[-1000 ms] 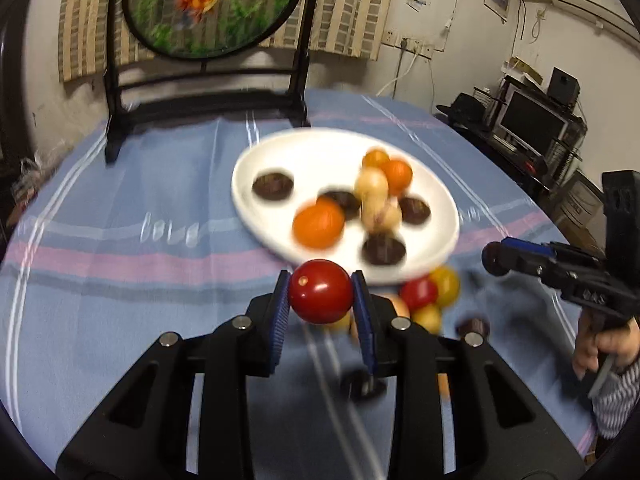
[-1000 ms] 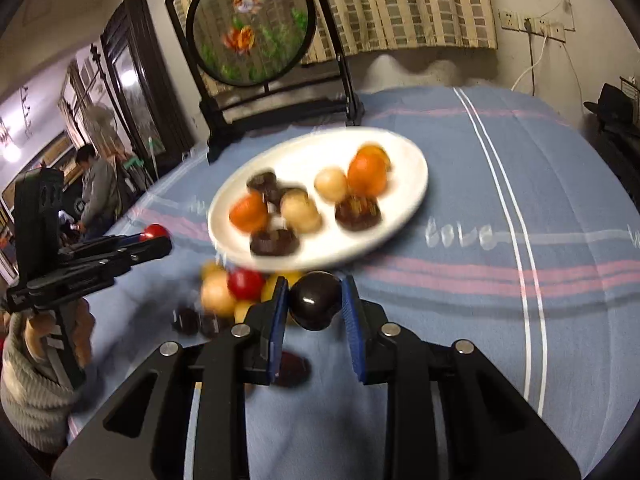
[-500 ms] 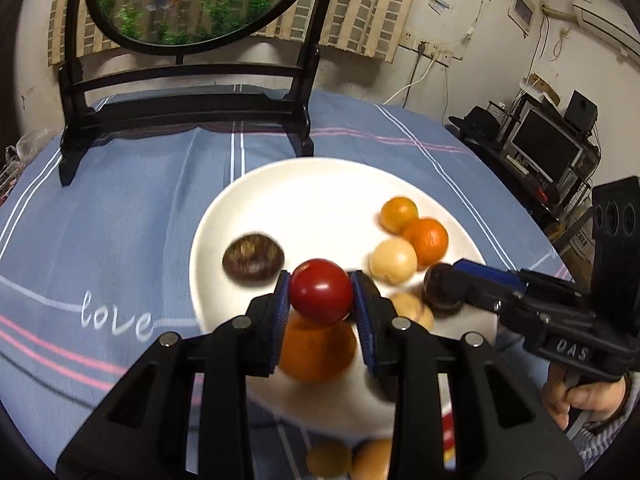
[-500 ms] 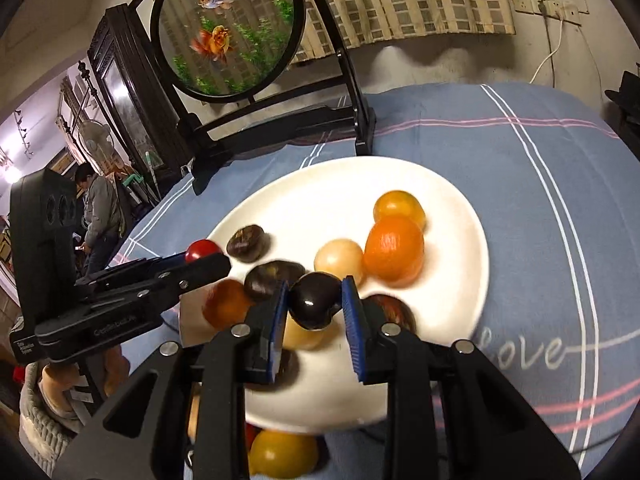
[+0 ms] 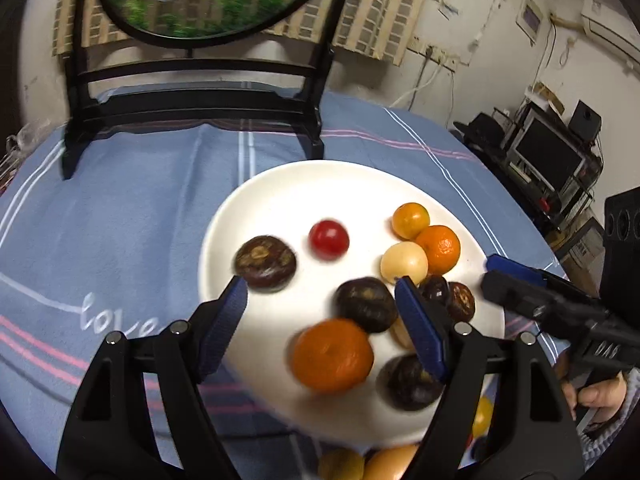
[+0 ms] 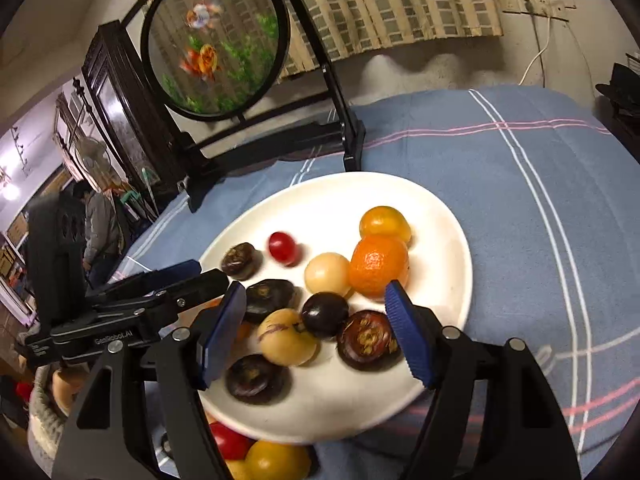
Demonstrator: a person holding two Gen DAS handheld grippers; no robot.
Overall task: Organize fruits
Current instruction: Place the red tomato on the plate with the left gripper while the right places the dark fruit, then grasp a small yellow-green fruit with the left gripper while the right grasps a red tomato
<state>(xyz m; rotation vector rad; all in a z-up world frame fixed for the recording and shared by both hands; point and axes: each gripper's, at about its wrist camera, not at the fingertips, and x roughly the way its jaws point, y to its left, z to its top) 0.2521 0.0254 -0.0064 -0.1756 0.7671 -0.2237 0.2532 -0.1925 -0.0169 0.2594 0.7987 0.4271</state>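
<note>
Both claws are letting go of what they were pinching half a second ago: the left claw [image 5: 320, 312] is spreading its jaws and nothing is sitting between its blue pads [image 5: 224, 324], and the red cherry tomato [image 5: 329, 239] that it was carrying is now lying free on the white plate [image 5: 280, 188], beyond the claw. The right claw [image 6: 316, 330] is spreading too; the small dark round fruit [image 6: 325, 314] that it was gripping is now resting on the plate between its pads without touching them.

Just around this dark fruit, in the right wrist view, a pale yellow fruit [image 6: 286, 336] and two water chestnuts [image 6: 369, 343] [image 6: 253, 378] are lying near the plate's near edge. A little farther, another water chestnut [image 6: 269, 294], a pale round fruit [image 6: 328, 274] and a mandarin [image 6: 378, 265] are sitting together, with a yellow cherry tomato [image 6: 385, 222] touching the mandarin from behind. One more water chestnut [image 6: 240, 261] is lying beside the red tomato.

In the left wrist view a second mandarin [image 5: 333, 355] is lying between the left claw's fingers, blurred.

Off the plate, on the blue striped cloth [image 6: 540, 208] of the worktop, a red tomato [image 6: 230, 442] and a yellow tomato [image 6: 278, 460] are waiting close to the plate's near rim. Behind the plate a black stand with a round goldfish panel [image 6: 216, 44] is standing upright.
</note>
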